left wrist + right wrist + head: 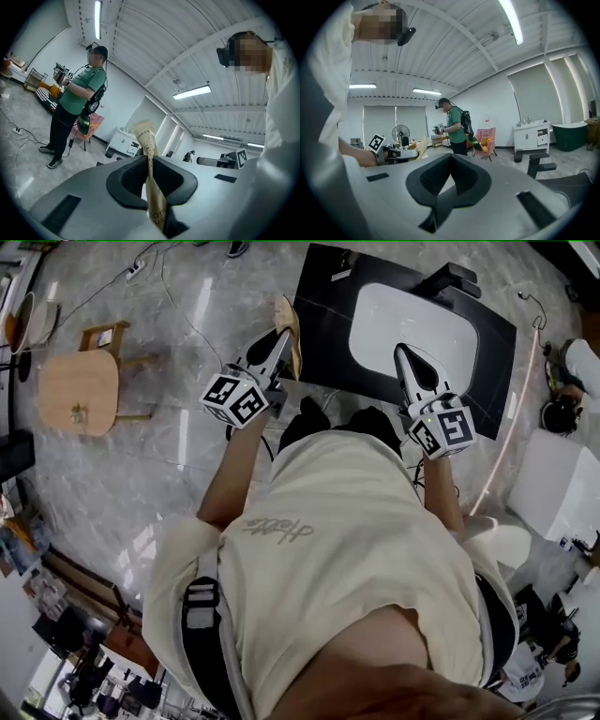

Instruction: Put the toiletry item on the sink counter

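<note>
A beige paper toiletry packet [149, 145] with dark print stands pinched between the jaws of my left gripper [150, 174], which is shut on it. In the head view the packet [287, 317] sticks up from the left gripper [278, 343] at the near left edge of the black sink counter [323, 329] with its white basin [417, 324]. My right gripper [404, 352] hovers over the basin's near side. Its jaws [450, 159] are shut with nothing between them. The right gripper view also catches the left gripper [396, 153] and the packet [422, 145].
A wooden stool [80, 390] stands on the marble floor at the left, with cables [178, 306] trailing near it. A white box [562, 484] sits at the right. Another person in a green shirt [77, 93] stands farther off, near a white cabinet [123, 143].
</note>
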{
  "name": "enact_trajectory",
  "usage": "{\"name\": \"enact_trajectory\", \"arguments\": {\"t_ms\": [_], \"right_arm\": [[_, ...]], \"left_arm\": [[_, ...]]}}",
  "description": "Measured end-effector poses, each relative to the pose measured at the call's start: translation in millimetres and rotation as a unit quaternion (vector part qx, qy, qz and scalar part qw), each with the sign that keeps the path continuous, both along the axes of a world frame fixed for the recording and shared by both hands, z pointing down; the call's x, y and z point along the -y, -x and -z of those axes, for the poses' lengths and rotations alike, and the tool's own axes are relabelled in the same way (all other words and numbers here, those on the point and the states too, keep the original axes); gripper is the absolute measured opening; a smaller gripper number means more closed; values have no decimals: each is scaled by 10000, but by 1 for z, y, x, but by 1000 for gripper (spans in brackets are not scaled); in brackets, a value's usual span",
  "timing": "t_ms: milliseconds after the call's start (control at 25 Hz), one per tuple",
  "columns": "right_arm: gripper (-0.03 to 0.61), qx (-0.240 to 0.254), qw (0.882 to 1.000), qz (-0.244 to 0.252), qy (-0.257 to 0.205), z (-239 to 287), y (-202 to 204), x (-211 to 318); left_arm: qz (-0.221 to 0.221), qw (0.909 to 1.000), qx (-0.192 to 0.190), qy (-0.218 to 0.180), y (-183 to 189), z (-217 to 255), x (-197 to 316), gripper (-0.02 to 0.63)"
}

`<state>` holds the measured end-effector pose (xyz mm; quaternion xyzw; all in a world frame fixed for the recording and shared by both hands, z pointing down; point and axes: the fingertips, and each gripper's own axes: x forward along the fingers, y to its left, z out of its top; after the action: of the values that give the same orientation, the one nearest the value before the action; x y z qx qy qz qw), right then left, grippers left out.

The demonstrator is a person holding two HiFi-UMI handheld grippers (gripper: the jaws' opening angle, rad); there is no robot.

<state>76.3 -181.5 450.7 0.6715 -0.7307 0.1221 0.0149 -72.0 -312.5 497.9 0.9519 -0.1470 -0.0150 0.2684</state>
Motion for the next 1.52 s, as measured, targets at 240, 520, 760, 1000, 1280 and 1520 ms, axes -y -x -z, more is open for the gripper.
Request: {"name": "enact_trajectory", "arguments": {"t_ms": [240,520,760,1000,1280,1520], "right_arm": [[-5,-93,9992,-344,187,-8,-19,-5],[-5,120,9993,-314,158,-28,-53,-1],[-6,316,9994,-166,4,-37,-87,17],[-5,401,9991,17,104,-47,-97,25],[-5,465,9986,24,245,-55,-112,28],[-5,487,9984,0,303,-60,-123,35]], "left_arm": [[-360,9991,201,-125,-26,-21,17,32],[-372,9982,464,33,-64,-56,29,34],[-67,9898,1226,716,-74,-131,44,34],[-35,9687,2174,1196,-69,-198,47,35],[68,9549,2524,1565,-72,-233,56,35],[74,9466,2687,1782,-82,-254,61,38]]}}
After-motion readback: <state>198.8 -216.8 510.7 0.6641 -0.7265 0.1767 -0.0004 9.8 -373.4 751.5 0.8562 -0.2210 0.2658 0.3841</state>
